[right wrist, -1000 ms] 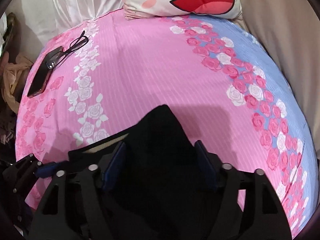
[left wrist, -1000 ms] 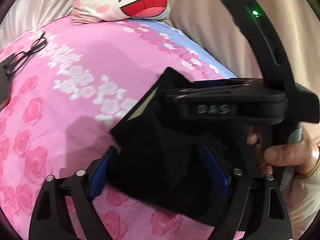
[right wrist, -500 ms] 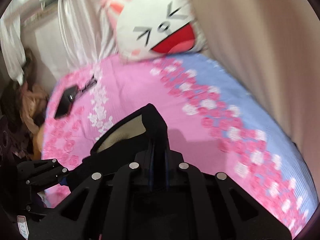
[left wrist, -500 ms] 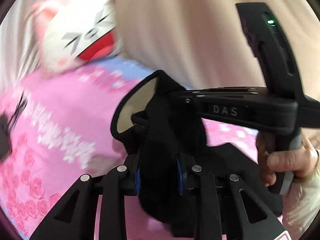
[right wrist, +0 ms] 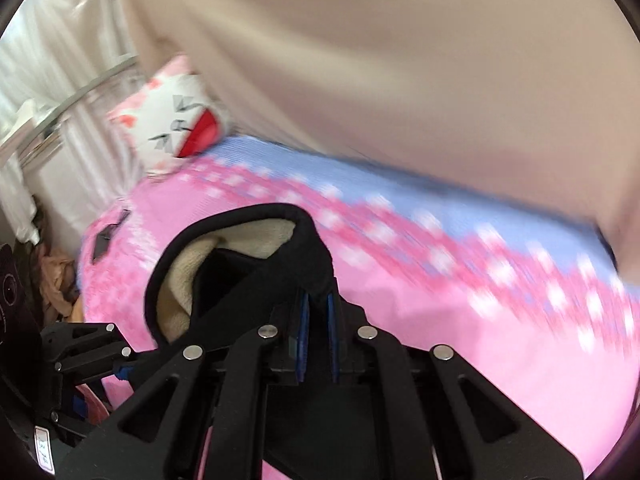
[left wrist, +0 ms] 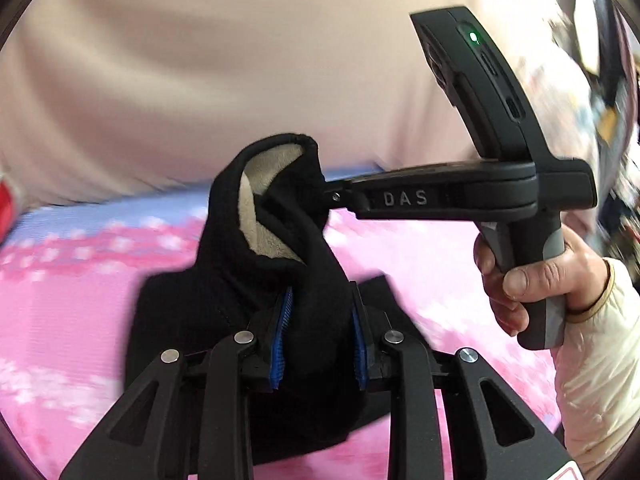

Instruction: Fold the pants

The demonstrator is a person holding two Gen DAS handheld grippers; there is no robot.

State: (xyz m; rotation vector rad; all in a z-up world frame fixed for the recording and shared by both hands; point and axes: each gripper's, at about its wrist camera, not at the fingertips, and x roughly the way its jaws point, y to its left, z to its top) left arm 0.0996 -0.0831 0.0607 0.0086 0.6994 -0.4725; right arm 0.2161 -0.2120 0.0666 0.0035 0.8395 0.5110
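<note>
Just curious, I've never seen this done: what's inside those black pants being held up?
The black pants gape open, showing a cream fleecy lining. Deeper inside is dark, covered by folds. Both the left hand-held gripper and right hand-held gripper pinch the fabric.

Right gripper's fingers (left wrist: pixel 334 196) were buried in the pants (left wrist: pixel 304 264) fold. Bedsheet (right wrist: pixel 460 292) beyond the fingers was motion-blurred, its flower print unreadable. Pillow (right wrist: pixel 176 128) far left of them was smeared. Pants' lower part ran off-frame.
</note>
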